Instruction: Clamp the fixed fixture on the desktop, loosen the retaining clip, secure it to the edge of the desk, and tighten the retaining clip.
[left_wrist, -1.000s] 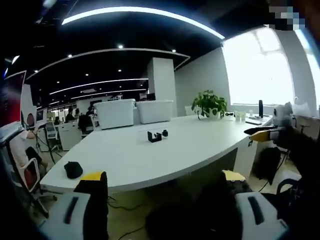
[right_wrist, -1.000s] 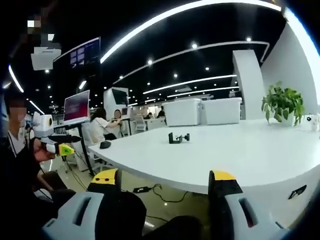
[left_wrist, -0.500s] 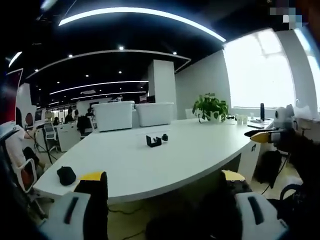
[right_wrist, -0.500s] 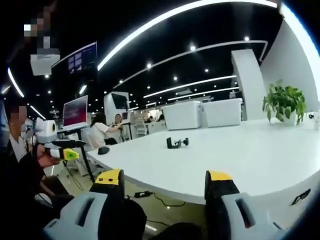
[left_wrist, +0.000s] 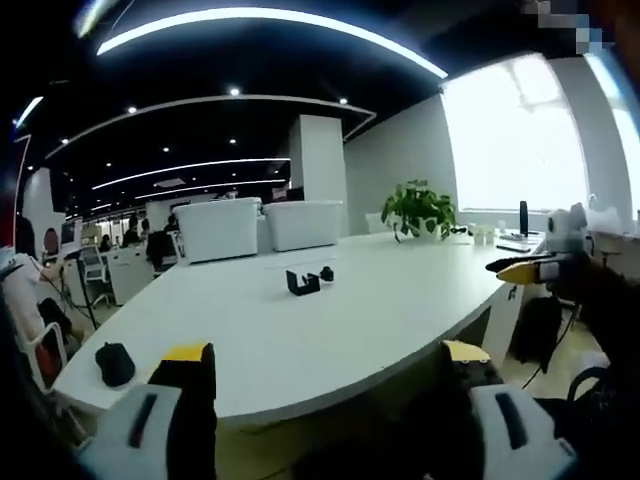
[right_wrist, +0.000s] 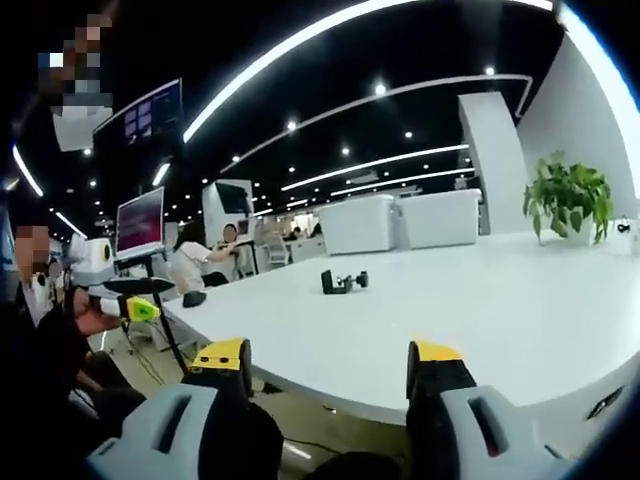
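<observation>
Approach step, nothing grasped yet. We hold both hand-held grippers short of the surface (left_wrist: 330, 330), jaws spread wide and empty: left hand-held gripper (left_wrist: 325, 365), right hand-held gripper (right_wrist: 330, 365).

The fixture (left_wrist: 300, 281) sits out on the white surface, well apart from both jaws and well in from the near edge. In the right gripper view the fixture (right_wrist: 338, 282) lies left of centre, beyond the rim.

Next move, as we judge it: reach across the surface and close one hand-held gripper on the fixture's body, leaving the other free for the retaining clip. A long reach over the edge; the jaws need to come down level with the top.

The fixture looks small, black, C-shaped, with a knob or screw end sticking out to one side. Too small here to tell whether the clip is loose or tight.

A black mouse (left_wrist: 114, 362) lies near the left end of the surface.
</observation>
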